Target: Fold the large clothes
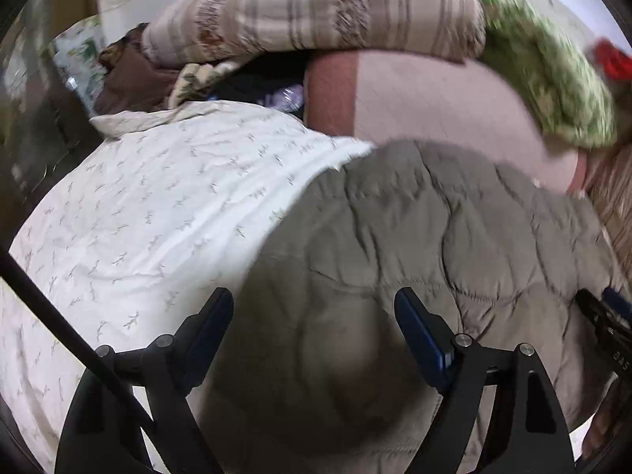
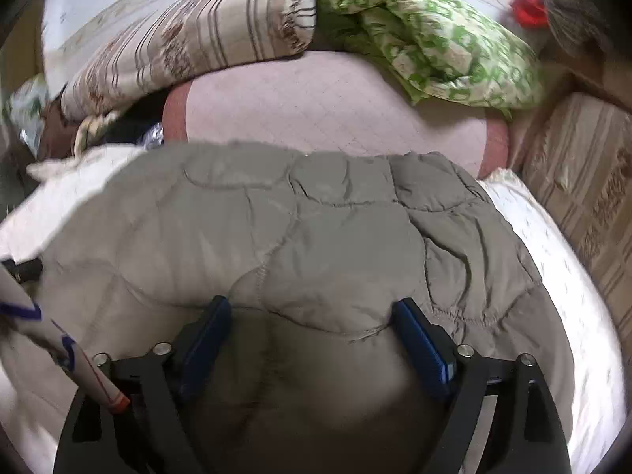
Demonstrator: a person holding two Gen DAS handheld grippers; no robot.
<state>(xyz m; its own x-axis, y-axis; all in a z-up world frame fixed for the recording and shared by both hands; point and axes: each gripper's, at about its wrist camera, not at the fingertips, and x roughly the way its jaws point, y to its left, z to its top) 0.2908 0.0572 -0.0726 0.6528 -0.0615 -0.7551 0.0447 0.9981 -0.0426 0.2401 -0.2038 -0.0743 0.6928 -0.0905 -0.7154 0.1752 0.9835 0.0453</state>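
Grey quilted jacket point(image 2: 316, 237) — folded (flat).

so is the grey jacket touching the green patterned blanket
Apart. In the right wrist view the grey jacket ends short of the green blanket, with a bare strip of pink mat between them.

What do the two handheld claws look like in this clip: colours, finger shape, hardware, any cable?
Both match: the left claw and right claw have black angular linkage arms with silver pivot bolts, each ending in a flat finger faced with a blue pad. A thin black strap or cable crosses the left view's lower corner.
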